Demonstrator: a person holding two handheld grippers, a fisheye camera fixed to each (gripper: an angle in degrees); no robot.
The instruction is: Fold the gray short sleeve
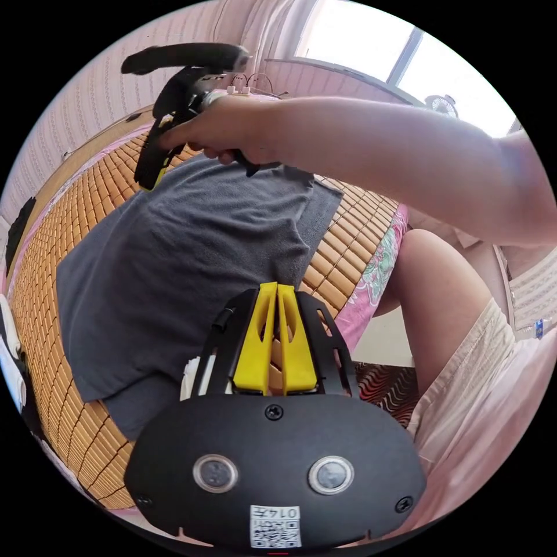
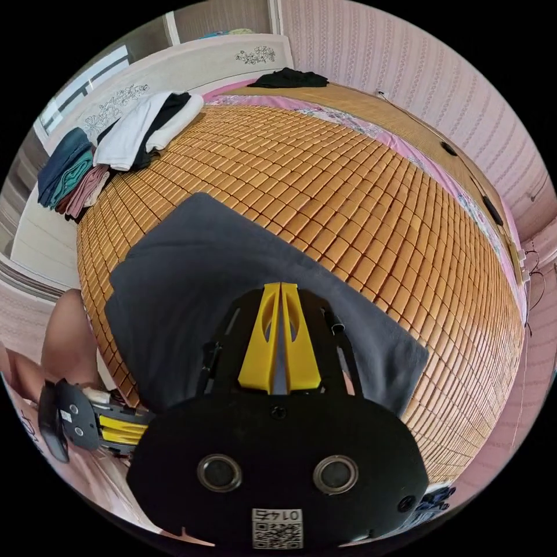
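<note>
Bed: where the gray short sleeve shirt point(image 2: 197, 272) lies, a woven mat of small orange-brown bamboo tiles point(image 2: 360, 191) covers the bed, with a pink floral sheet point(image 1: 371, 278) showing at the mat's edge.
Room: pale pink striped wallpaper point(image 2: 406, 64); bright window point(image 1: 371, 46) in the left gripper view; white headboard with flower motifs point(image 2: 191, 64).
Garment: dark gray soft knit, matte, lying flat on the mat near the bed's edge, folded into a rough rectangle with smooth straight edges.
Left gripper point(image 1: 277, 287): black body, yellow jaws pressed together, tips at the shirt's near edge; whether cloth sits between them, cannot tell.
Right gripper point(image 2: 280, 286): same build, yellow jaws closed above the gray cloth; a pinch is not clear.
Hand point(image 1: 223, 130): grips the right gripper's black handle at the shirt's far edge.
Other cloth: stack of folded clothes, white, black, blue, pink point(image 2: 110, 151), by the headboard; black garment point(image 2: 288, 78) at the far corner.
</note>
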